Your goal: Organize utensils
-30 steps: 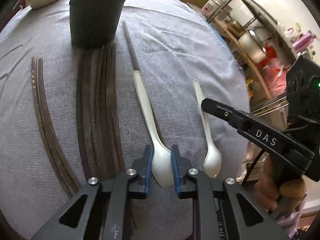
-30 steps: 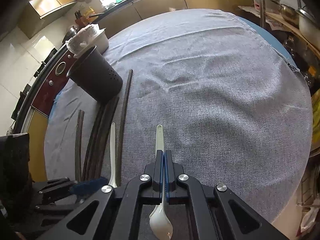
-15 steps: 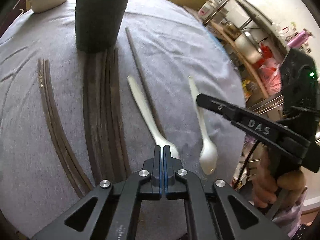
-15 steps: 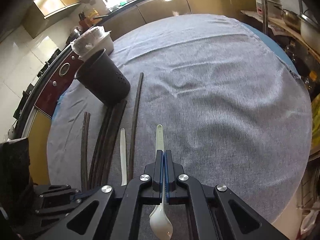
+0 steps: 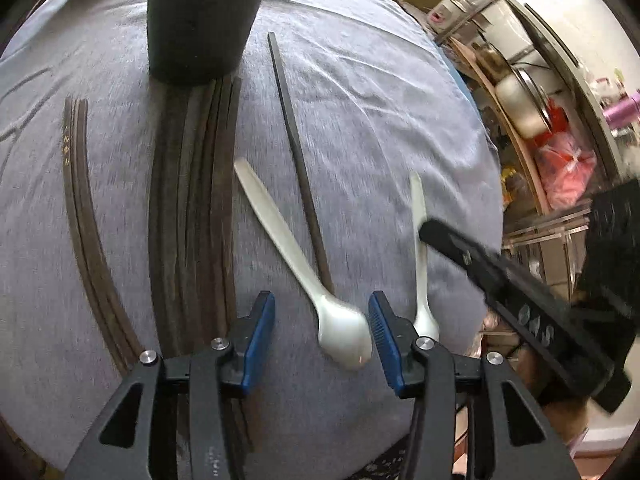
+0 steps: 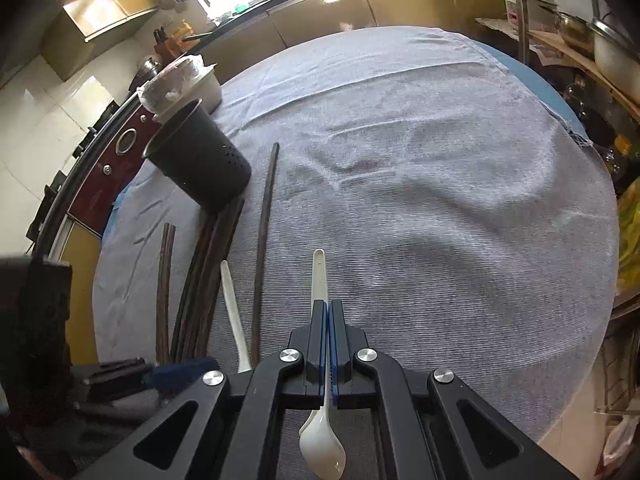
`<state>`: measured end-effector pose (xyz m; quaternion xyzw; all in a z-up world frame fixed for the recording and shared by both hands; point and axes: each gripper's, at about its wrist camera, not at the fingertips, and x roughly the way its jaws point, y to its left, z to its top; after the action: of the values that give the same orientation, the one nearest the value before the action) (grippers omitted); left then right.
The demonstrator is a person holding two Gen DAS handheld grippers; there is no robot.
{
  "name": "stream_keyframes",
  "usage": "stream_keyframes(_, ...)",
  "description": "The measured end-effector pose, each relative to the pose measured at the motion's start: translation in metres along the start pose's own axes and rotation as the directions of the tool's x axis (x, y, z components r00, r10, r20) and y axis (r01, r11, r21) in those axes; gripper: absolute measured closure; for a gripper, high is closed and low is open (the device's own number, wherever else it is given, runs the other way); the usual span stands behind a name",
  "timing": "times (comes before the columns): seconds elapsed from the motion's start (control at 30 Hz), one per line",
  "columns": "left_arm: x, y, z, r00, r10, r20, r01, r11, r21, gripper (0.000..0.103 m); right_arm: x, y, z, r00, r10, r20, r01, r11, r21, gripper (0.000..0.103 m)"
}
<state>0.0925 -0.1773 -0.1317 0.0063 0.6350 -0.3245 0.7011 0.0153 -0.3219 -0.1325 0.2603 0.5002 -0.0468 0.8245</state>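
Left wrist view: left gripper, bottom centre, jaws opening, pads clear of the white spoon whose bowl lies between them on the grey cloth. Dark cup, top centre, likely the destination. Chopsticks lie beneath it in rows, one loose stick beside the spoon.

Right wrist view: right gripper, bottom centre, clamped on a second spoon at its handle, bowl hanging toward the camera, seemingly ready for carrying. Cup upper left.

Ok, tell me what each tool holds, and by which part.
Right tool: white spoon, gripped mid-handle. Left tool: opening, holds nothing; second spoon lies between its jaws.
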Motion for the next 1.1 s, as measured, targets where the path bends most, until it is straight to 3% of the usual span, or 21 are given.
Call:
stream_keyframes(0.17, 0.006, -0.015, 0.007, 0.996, 0.084, -0.026, -0.083, 0.996, 0.016, 0.054, -0.003, -0.01, -0.002, 1.0, 0.001, 0.003, -0.002, 1.0, 0.025, 0.102)
stream_keyframes(0.27, 0.011, -0.019, 0.015, 0.99, 0.142, -0.023, -0.141, 0.99, 0.019, 0.086, -0.004, -0.011, -0.002, 1.0, 0.007, 0.005, -0.007, 1.0, 0.028, 0.102)
stream_keyframes(0.33, 0.013, -0.017, 0.019, 0.99, 0.135, -0.026, -0.135, 0.991, 0.01, 0.095, -0.004, -0.011, -0.002, 1.0, 0.01, 0.006, -0.01, 1.0, 0.029, 0.102)
stream_keyframes(0.57, 0.009, -0.025, 0.007, 0.995, 0.103, -0.008, -0.102, 0.992, 0.07, 0.096, -0.011, -0.011, -0.001, 1.0, 0.017, 0.025, -0.018, 0.999, 0.026, 0.102)
stream_keyframes(0.7, -0.008, -0.024, -0.004, 0.997, 0.063, 0.033, -0.066, 0.994, 0.084, 0.096, -0.019, -0.008, 0.001, 0.999, 0.027, 0.047, -0.027, 1.0, 0.012, 0.102)
stream_keyframes(0.8, -0.038, -0.016, -0.008, 0.994, 0.028, 0.108, -0.039, 0.995, 0.095, 0.096, -0.025, -0.002, 0.005, 0.995, 0.07, 0.073, -0.07, 0.997, 0.007, 0.102)
stream_keyframes(0.9, -0.071, -0.008, -0.002, 0.979, -0.006, 0.202, -0.015, 0.994, 0.104, 0.096, -0.029, 0.011, 0.012, 0.99, 0.099, 0.106, -0.097, 0.995, -0.015, 0.102)
stream_keyframes(1.0, -0.102, -0.001, 0.013, 0.949, -0.008, 0.316, -0.032, 0.992, 0.119, 0.096, -0.039, 0.035, 0.032, 0.974, 0.138, 0.18, -0.128, 0.99, -0.065, 0.102)
stream_keyframes(1.1, -0.134, 0.011, 0.046, 0.903, -0.01, 0.429, -0.038, 0.994, 0.104, 0.096, -0.05, 0.057, 0.057, 0.944, 0.186, 0.272, -0.161, 0.981, -0.112, 0.102)
